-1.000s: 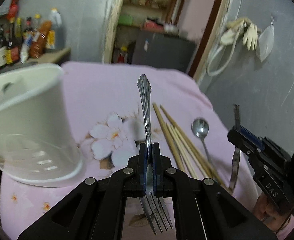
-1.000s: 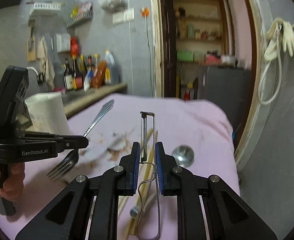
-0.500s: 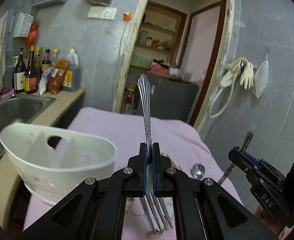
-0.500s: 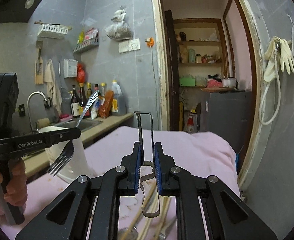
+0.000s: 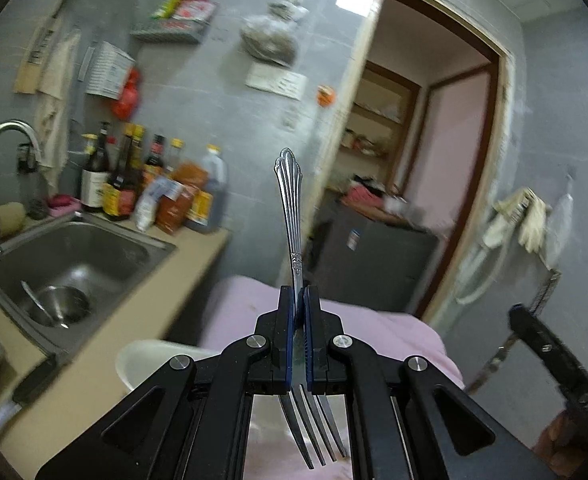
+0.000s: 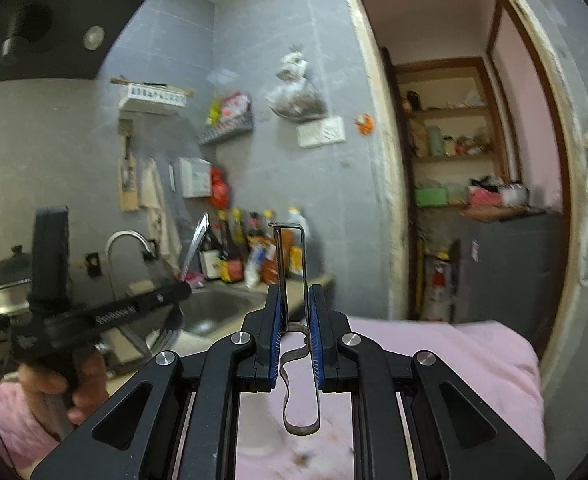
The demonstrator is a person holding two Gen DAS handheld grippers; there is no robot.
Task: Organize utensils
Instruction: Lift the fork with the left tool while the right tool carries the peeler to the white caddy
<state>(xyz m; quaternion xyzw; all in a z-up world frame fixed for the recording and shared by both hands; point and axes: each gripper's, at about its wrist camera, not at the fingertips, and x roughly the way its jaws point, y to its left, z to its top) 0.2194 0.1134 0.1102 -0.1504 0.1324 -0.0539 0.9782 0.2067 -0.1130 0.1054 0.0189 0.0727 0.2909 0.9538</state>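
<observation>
My left gripper (image 5: 299, 294) is shut on a silver fork (image 5: 291, 208), handle pointing up and tines toward the camera. It is raised above the white utensil holder (image 5: 150, 354), whose rim shows at the lower left of the left wrist view. My right gripper (image 6: 295, 300) is shut on a metal peeler (image 6: 292, 264), blade frame up and loop handle below. The left gripper (image 6: 106, 312) with the fork handle (image 6: 194, 246) shows at the left of the right wrist view. The right gripper (image 5: 550, 344) and peeler blade (image 5: 544, 292) show at the right of the left wrist view.
A pink cloth covers the table (image 5: 374, 328) and also shows in the right wrist view (image 6: 454, 360). A steel sink (image 5: 74, 256) with a tap (image 5: 10, 136) and sauce bottles (image 5: 142, 184) lies to the left. A doorway (image 6: 474, 180) is behind.
Both grippers have tilted and risen with their utensils. The table, chopsticks and spoon have dropped out of view, and the holder now shows only at its rim.
</observation>
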